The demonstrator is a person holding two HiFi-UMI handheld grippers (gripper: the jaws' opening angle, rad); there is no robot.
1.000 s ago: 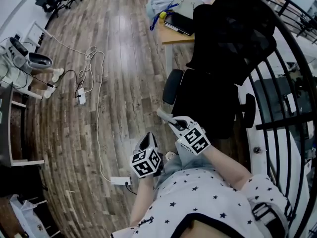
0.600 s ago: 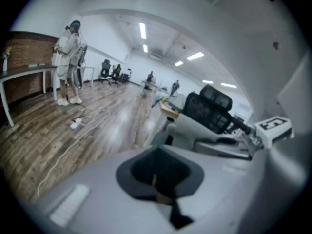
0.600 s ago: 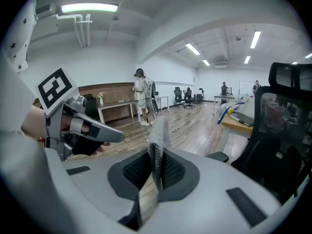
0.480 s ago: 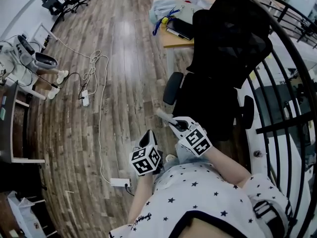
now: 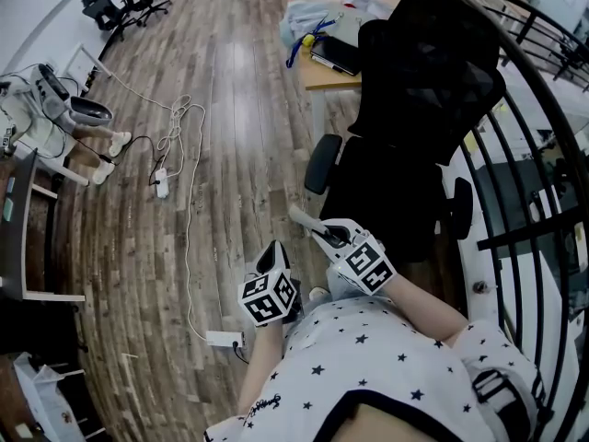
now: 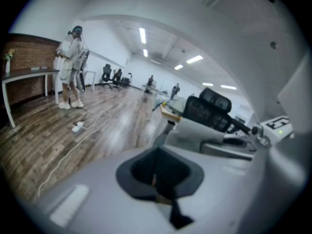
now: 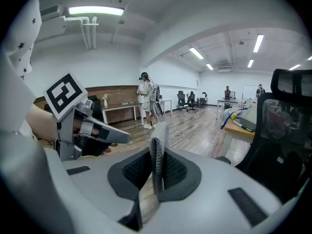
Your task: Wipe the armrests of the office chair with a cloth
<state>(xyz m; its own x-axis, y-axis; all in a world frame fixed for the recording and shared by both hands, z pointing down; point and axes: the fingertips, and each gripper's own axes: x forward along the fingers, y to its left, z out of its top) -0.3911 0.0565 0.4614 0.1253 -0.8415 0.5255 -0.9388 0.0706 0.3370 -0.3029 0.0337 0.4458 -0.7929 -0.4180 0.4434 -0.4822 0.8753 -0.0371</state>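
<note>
The black mesh office chair (image 5: 419,109) stands in front of me, with its left armrest (image 5: 321,162) and right armrest (image 5: 459,206) both in view. My right gripper (image 5: 297,215) is held close to my body, a short way from the seat's front edge, jaws shut and pointing up-left. My left gripper (image 5: 274,250) hangs beside it over the floor, jaws together. In the right gripper view the left gripper (image 7: 109,135) shows as one shut wedge. I can make out no cloth in any view. Neither gripper touches the chair.
A wooden desk (image 5: 317,74) with bags and a dark laptop (image 5: 335,51) stands behind the chair. White cables (image 5: 175,127) and a power strip (image 5: 224,338) lie on the wood floor at left. A black railing (image 5: 538,145) curves along the right. A person (image 6: 72,65) stands far off.
Almost nothing. The head camera has shifted slightly; both grippers stay close to my body in the same pose.
</note>
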